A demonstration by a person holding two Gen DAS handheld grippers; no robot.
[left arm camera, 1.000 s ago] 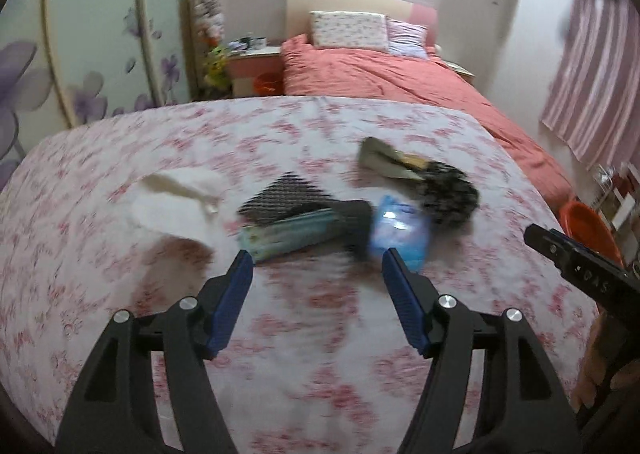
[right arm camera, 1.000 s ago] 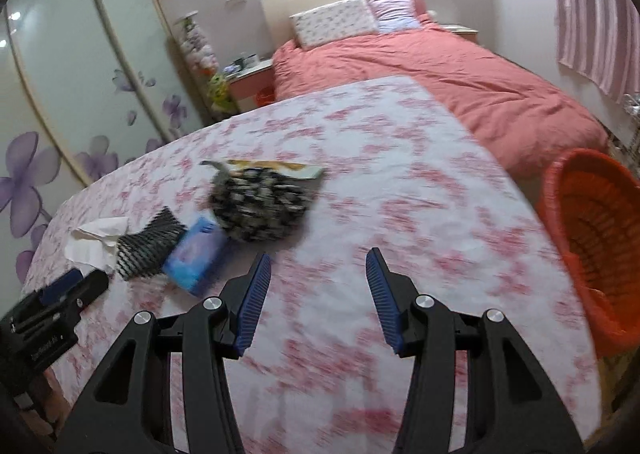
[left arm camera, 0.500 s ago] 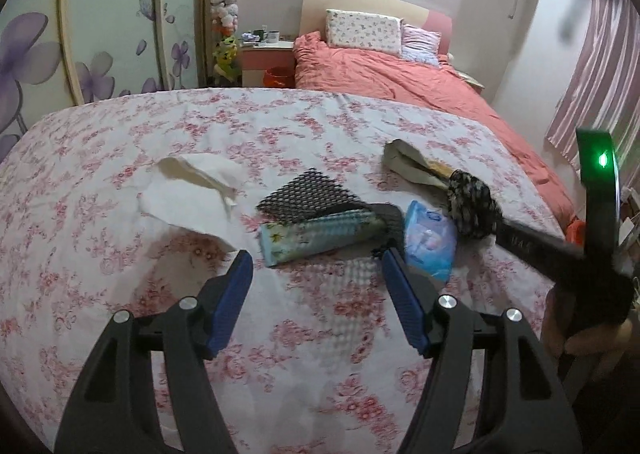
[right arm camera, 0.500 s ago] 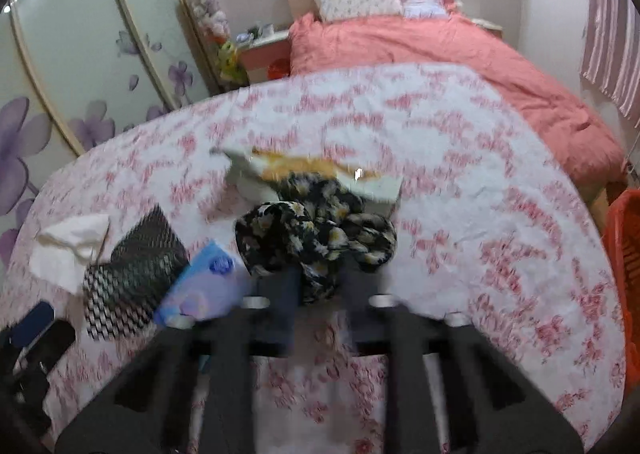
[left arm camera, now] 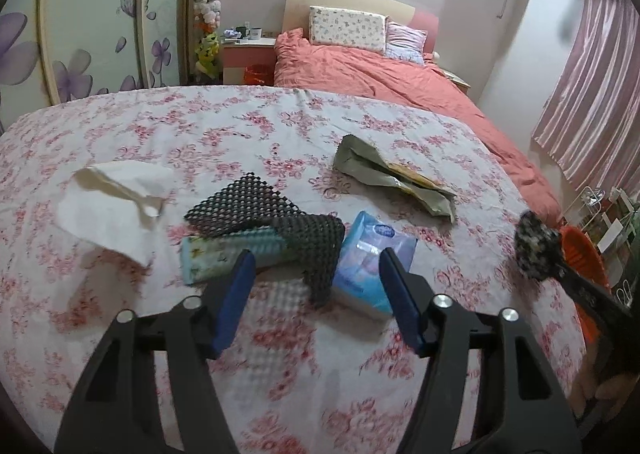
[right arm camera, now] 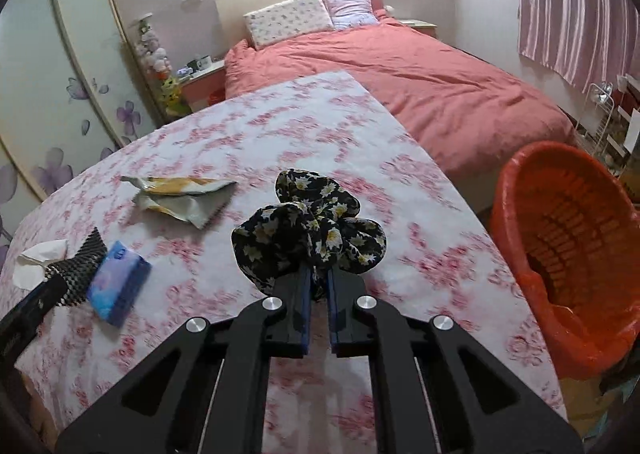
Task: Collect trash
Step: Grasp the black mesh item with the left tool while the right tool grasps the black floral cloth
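Trash lies on the flowered bedspread (left arm camera: 280,133): a white tissue (left arm camera: 116,201), a black mesh mat (left arm camera: 248,205) draped over a teal pack (left arm camera: 224,254), a blue tissue pack (left arm camera: 372,258) and a crumpled wrapper (left arm camera: 388,177). My left gripper (left arm camera: 316,260) hovers low over the mesh and teal pack. Its jaws are closing, the mesh's end is between them, and the pads touch nothing. My right gripper (right arm camera: 318,274) is shut on a black floral cloth (right arm camera: 308,230), held above the bedspread's right side near the orange basket (right arm camera: 568,238). The same cloth (left arm camera: 534,250) shows at the right of the left wrist view.
A second bed with a coral duvet (right arm camera: 420,85) and pillows stands beyond. The wardrobe with flower-printed doors (left arm camera: 88,33) and a nightstand (left arm camera: 248,53) are at the back left. Striped curtains (right arm camera: 580,5) hang on the right. The basket stands off the bed's right edge.
My right gripper shut on the floral cloth and carried it off the bedspread toward the right. My left gripper came closer to the mesh and packs, its jaws a little narrower.
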